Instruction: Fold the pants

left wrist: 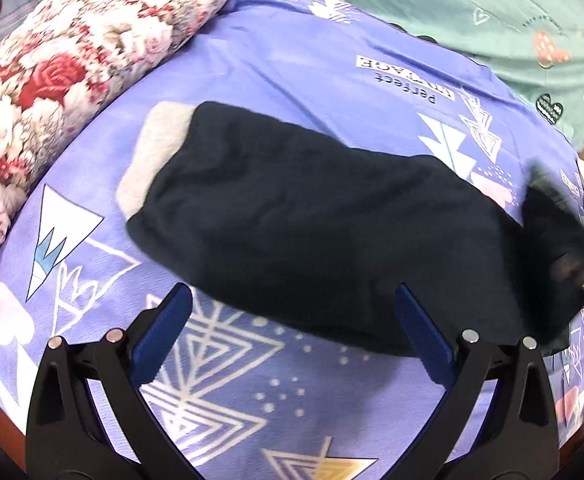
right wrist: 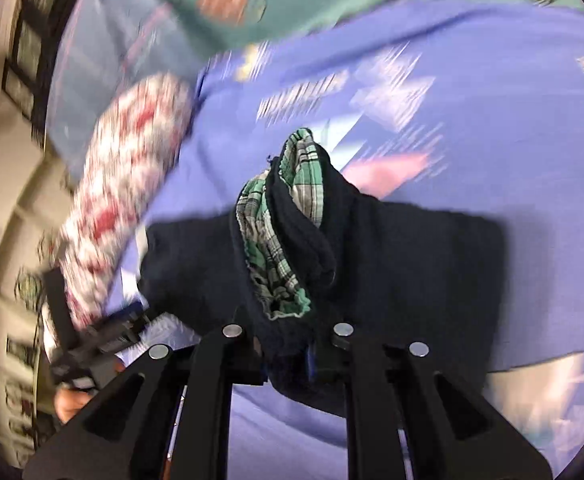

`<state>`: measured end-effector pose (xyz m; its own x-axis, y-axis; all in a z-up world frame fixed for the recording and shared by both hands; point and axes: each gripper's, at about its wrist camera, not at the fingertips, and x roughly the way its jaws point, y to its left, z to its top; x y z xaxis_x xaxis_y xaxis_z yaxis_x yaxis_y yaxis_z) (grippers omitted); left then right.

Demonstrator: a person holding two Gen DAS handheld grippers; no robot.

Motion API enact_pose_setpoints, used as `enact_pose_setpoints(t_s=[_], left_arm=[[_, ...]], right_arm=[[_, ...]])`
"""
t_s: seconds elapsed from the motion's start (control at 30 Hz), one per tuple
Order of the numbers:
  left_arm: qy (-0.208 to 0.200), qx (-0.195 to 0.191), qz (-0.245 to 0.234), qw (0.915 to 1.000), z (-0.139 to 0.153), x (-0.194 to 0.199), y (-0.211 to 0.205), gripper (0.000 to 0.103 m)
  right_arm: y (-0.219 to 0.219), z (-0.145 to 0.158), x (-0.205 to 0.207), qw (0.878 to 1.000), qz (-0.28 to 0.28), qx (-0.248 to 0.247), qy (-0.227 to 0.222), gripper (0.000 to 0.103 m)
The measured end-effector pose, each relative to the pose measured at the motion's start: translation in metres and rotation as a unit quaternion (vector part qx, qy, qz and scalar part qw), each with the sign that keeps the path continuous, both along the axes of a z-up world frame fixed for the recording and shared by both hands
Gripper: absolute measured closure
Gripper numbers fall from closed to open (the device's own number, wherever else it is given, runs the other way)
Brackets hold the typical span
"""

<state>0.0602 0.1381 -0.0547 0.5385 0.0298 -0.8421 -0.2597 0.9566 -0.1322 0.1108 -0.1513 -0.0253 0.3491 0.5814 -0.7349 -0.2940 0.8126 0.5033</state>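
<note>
Lavender printed bedding (left wrist: 292, 60) carried the dark navy fleece pants (left wrist: 312, 220), lying lengthwise across it. They looked soft, thick and floppy, best taken at an edge. Jaws of the left gripper (left wrist: 292, 332) stood apart, empty. Pinched together on a bunched, plaid-lined end (right wrist: 292, 216) was the right gripper (right wrist: 287, 352); blur hid its pads.

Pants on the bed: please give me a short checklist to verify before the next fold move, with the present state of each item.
1. Right gripper shut on the dark pants: ok, fabric is pinched between its jaws.
2. Left gripper free to take hold: ok, open, nothing between its fingers.
3. Pants lying flat: not ok, the held end is bunched, showing green plaid lining.
4. Floral pillow clear of the pants: ok.
5. Far grey end smooth: cannot tell.
</note>
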Motion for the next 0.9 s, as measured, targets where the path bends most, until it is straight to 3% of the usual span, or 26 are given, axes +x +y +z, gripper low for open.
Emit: enact_pose_setpoints(t_s=[0.1,0.17,0.2,0.23,0.27,0.37,0.47,0.5,0.57,0.63,0.67,0.7,0.77,0.87,0.9], left_arm=[[0.000,0.001,-0.002,1.0000,-0.001,-0.002,0.001,0.002],[0.000,0.003,-0.004,1.0000,-0.001,-0.003,0.000,0.002],[0.001,0.003,-0.007,1.0000,-0.002,-0.002,-0.002,0.002],[0.002,0.002,-0.008,1.0000,-0.002,-0.001,-0.004,0.002],[0.002,0.000,-0.009,1.0000,-0.003,-0.001,-0.005,0.002],[-0.002,0.001,-0.015,0.9999,0.001,0.002,-0.012,0.002],[-0.012,0.005,-0.019,0.9997,0.010,0.001,-0.017,0.002],[-0.017,0.006,-0.020,0.9996,0.014,0.001,-0.020,0.002],[-0.024,0.007,-0.023,0.9994,0.020,0.002,-0.024,0.002],[-0.030,0.009,-0.032,0.9990,0.027,0.005,-0.032,0.002],[-0.032,0.010,-0.037,0.9987,0.030,0.008,-0.038,0.002],[-0.035,0.012,-0.045,0.9983,0.033,0.011,-0.046,0.002],[-0.036,0.016,-0.062,0.9973,0.036,0.019,-0.063,0.002],[-0.036,0.022,-0.084,0.9956,0.039,0.026,-0.087,0.002],[-0.037,0.027,-0.093,0.9947,0.039,0.028,-0.097,0.002]], right_arm=[[0.035,-0.031,0.002,0.999,0.025,-0.041,0.020,0.089],[0.048,-0.038,0.004,0.997,0.027,-0.073,0.012,0.082],[0.050,-0.039,0.004,0.997,0.031,-0.071,0.015,0.073],[0.052,-0.037,0.004,0.997,0.045,-0.052,0.020,0.053],[0.054,-0.035,0.002,0.997,0.055,-0.045,0.023,0.041],[0.055,-0.027,0.000,0.995,0.090,-0.029,0.033,0.038],[0.038,-0.017,0.000,0.993,0.091,0.047,0.056,0.038],[0.027,-0.011,0.001,0.994,0.080,0.063,0.049,0.039],[-0.003,0.001,0.007,0.998,0.025,0.051,0.010,0.046],[-0.038,0.002,0.018,0.999,-0.043,0.020,-0.002,0.066],[-0.049,0.000,0.021,0.998,-0.059,0.018,0.005,0.085],[-0.066,-0.007,0.027,0.996,-0.076,0.029,0.022,0.092],[-0.077,-0.018,0.032,0.996,-0.080,0.030,0.036,0.094],[-0.090,-0.037,0.042,0.992,-0.116,-0.037,0.030,0.103],[-0.093,-0.040,0.043,0.992,-0.121,-0.023,0.029,0.103]])
